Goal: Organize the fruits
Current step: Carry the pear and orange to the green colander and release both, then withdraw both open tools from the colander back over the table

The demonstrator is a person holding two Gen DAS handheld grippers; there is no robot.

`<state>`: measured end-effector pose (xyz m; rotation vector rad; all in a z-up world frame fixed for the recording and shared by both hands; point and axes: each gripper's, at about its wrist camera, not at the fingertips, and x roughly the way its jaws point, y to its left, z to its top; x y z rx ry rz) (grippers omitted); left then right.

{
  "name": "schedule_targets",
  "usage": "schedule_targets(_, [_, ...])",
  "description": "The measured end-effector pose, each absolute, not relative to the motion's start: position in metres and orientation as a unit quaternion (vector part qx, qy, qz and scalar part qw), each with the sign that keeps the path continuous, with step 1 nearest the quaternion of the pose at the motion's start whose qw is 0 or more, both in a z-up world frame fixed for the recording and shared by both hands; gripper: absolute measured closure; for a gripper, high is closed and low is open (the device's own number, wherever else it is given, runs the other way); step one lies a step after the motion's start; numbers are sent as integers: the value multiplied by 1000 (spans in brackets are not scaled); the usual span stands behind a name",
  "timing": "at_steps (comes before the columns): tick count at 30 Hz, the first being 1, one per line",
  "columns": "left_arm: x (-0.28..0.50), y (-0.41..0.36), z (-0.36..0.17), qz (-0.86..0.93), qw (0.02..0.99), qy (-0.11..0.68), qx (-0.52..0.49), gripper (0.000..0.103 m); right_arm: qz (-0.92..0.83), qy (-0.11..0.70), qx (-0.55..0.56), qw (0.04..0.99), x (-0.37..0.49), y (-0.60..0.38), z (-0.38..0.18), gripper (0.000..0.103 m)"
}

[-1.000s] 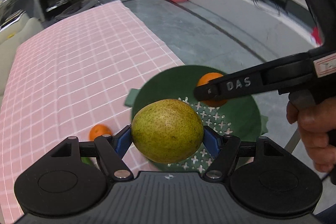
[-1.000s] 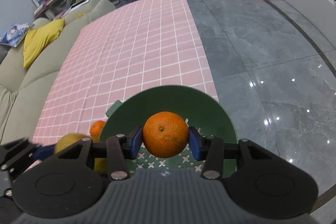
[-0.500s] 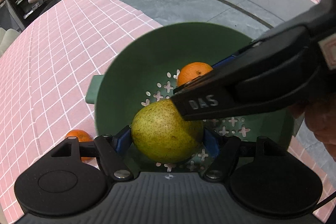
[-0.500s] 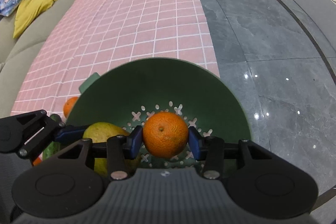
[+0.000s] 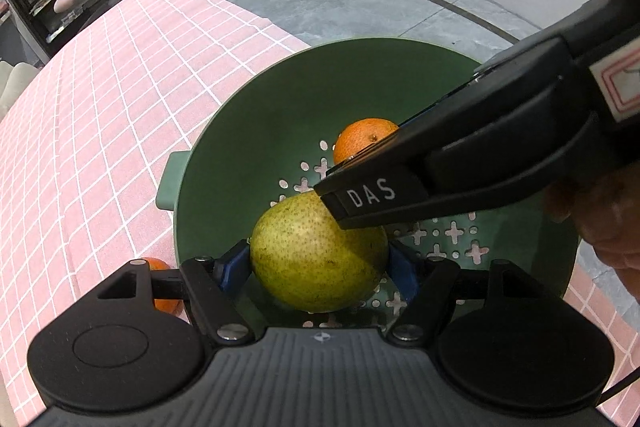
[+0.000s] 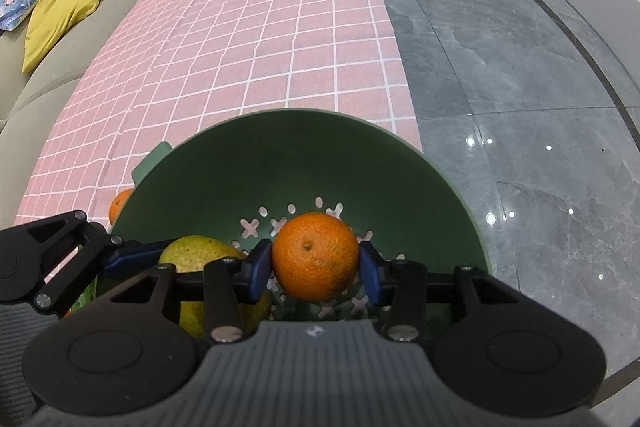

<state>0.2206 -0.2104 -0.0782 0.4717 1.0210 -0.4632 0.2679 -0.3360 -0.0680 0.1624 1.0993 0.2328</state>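
Meanwhile, both fingers hold fruit inside the green colander (image 5: 248, 115): left gripper (image 5: 318, 267) a pear (image 5: 316, 259), right gripper (image 6: 316, 265) a mandarin (image 6: 315, 254); neither released, another mandarin (image 5: 160, 301) waits outside.

orange (image 5: 362, 141): half hidden by right gripper (image 5: 372, 197) | second orange (image 5: 160, 283): mostly hidden

Pear (image 5: 318, 259) and orange (image 6: 315, 255) side by side over colander (image 5: 256, 115), second orange (image 5: 160, 283) on cloth (image 5: 100, 131) left of it

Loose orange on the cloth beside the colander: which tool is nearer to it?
Left. The left tool, shut on the pear, sits right beside the loose orange; the right tool is farther across the colander.
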Motion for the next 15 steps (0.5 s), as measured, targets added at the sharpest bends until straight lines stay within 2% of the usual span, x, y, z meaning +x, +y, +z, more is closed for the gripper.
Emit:
schedule_targets(4, [225,-212,-75,-216,819,483,223,19,111,521,81,842,267,-337,-65,58])
schedule_targets(6, [228,-212,-70,-212,822,483,215,18,110,515,77,847,266,-336,-60,53])
schedule_targets(7, [229,-211,-67,-210,825,481,209,18,109,507,73,852,265,-336,-57,49])
schedule_targets(8, [230,-210,-64,-211,829,476,203,17,108,500,70,856,264,-336,-52,39])
schedule_targets(10, [230,-208,-51,-212,844,455,188,12,105,486,78,864,261,-340,-44,28])
schedule_targets(15, [225,-198,-16,-199,866,422,180,12,99,465,118,872,255,-357,-23,29])
